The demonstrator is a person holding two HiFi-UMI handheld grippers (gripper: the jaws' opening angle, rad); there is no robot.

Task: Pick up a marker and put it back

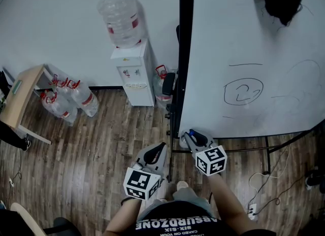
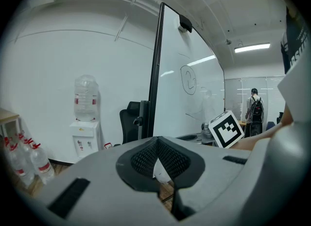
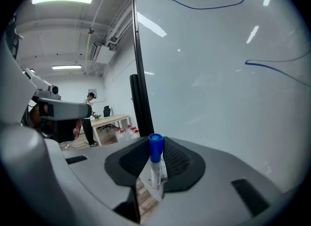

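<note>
Right gripper point(image 3: 154, 162): clenched on marker point(image 3: 156, 147). Pads sit on the white barrel and the blue cap sticks up above the jaws, lower centre of right gripper view.
Left gripper point(image 2: 158, 159): jaws together, nothing btwn them. In head view it sits lower centre, just left of the right one.
Marker pos: roughly upright w/ a slight tilt, near the whiteboard point(image 3: 218, 74), which fills the right half of the frame. No contact w/ the board visible.
Weight: prob very light, one gripper is plenty.
Stiffness: hard plastic tube that won't flex. Not fragile.
Surface: smooth, round barrel, so likely slippery. It could pivot or roll in the pads if the squeeze is weak.
Grip pt: mid-barrel, approx as held now. Avoid the cap, which may pull off.
Put-back: lay it flat so it can't roll away.
</note>
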